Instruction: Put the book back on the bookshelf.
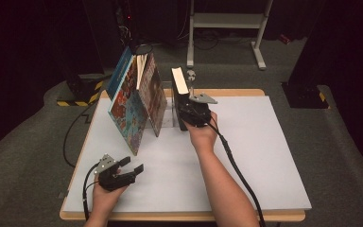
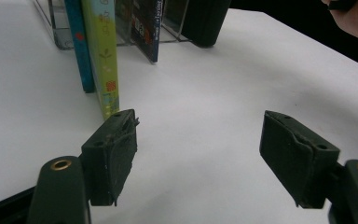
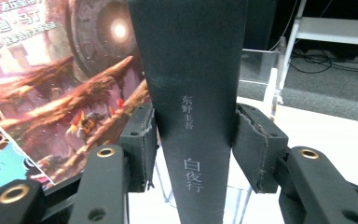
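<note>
1. Black left gripper (image 1: 131, 171) rests on the white desk (image 1: 264, 156) near its front edge, jaws wide, nothing between them.
2. Farther back, the right gripper (image 3: 195, 142) has its jaws clamped on the spine of a black book (image 3: 193, 84).
3. That book stands upright just right of the leaning picture books (image 1: 137, 101).

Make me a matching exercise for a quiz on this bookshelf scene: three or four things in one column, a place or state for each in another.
1. black book
2. left gripper
3. right gripper
4. colourful picture books

a. leaning at the left of the clear rack
b. open above the bare table
c. standing upright, held by its spine
d. shut on the book's spine

Pairs: 1-c, 2-b, 3-d, 4-a
</note>
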